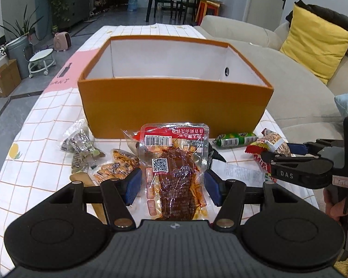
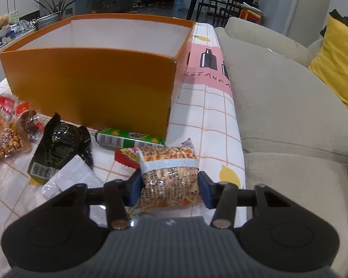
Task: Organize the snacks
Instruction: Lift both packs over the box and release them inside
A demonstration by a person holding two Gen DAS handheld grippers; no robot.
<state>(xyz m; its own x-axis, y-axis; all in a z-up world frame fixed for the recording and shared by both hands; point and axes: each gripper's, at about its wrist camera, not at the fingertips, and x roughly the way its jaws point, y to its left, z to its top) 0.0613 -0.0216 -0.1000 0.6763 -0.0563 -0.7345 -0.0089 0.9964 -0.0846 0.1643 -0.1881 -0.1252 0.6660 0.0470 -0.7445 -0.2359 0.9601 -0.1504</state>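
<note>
Two grippers, each with a snack, right in front of the one orange box [image 1: 174, 106]

Left gripper [image 1: 172, 186] is fairly wide, pads pinching a clear meat pouch [image 1: 174, 173] held up in front of the box. Right gripper [image 2: 170, 191] is about half closed, squeezing a peanut pack [image 2: 169, 176] near the box's right corner. One green sausage [image 2: 127, 140] and one black packet [image 2: 58, 148] lie by the box's front wall.

Both wrist cameras are looking steeply down along their fingers, close over the table [image 1: 46, 106], both sharing the orange box [image 1: 174, 106] ahead.
</note>
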